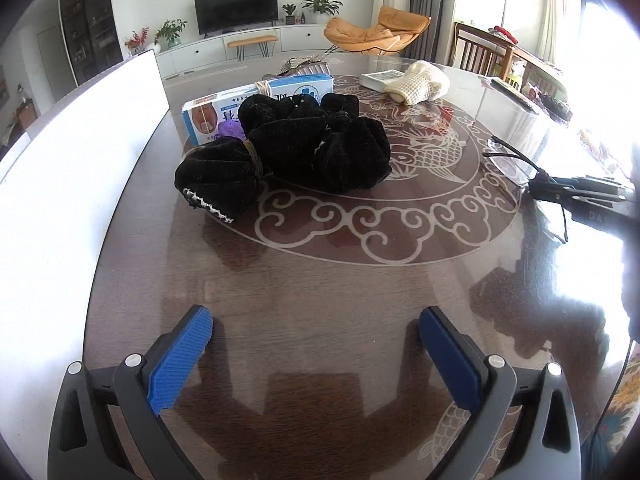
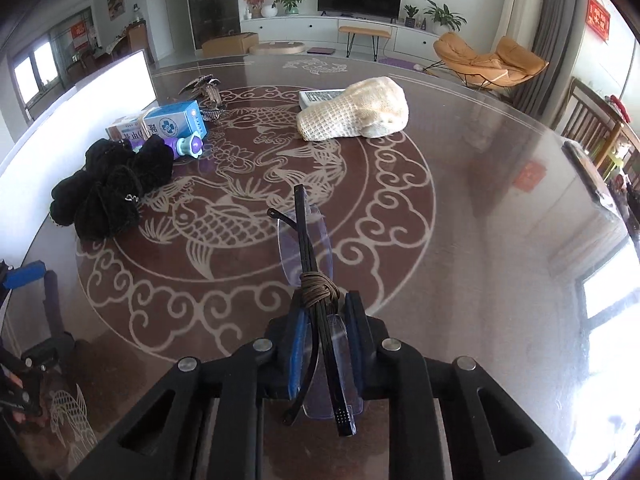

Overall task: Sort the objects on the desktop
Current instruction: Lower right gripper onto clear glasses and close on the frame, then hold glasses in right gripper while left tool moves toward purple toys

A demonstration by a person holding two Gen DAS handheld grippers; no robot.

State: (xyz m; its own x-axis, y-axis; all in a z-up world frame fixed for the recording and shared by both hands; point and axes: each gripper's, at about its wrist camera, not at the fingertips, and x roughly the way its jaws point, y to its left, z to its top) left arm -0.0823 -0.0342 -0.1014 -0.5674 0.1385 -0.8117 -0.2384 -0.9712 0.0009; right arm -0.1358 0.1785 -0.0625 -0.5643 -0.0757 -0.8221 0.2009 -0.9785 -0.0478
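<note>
so the right claw is clamped on a pair of rimless glasses, folded up with a brown cord knotted around the arms, lenses poking out ahead of the pads and held clear of the counter. the left claw hangs low over bare wood with its blue pads wide apart, nothing in it. ahead of it and a bit left sits a black velvet scrunchie bundle, with a blue medicine box just behind that. far ahead of the right claw there's a cream knitted pouch lying partly on a white book. looks to me like the carry step for the glasses, next it needs a drop spot picked and a gentle release, those lenses look fragile
</note>
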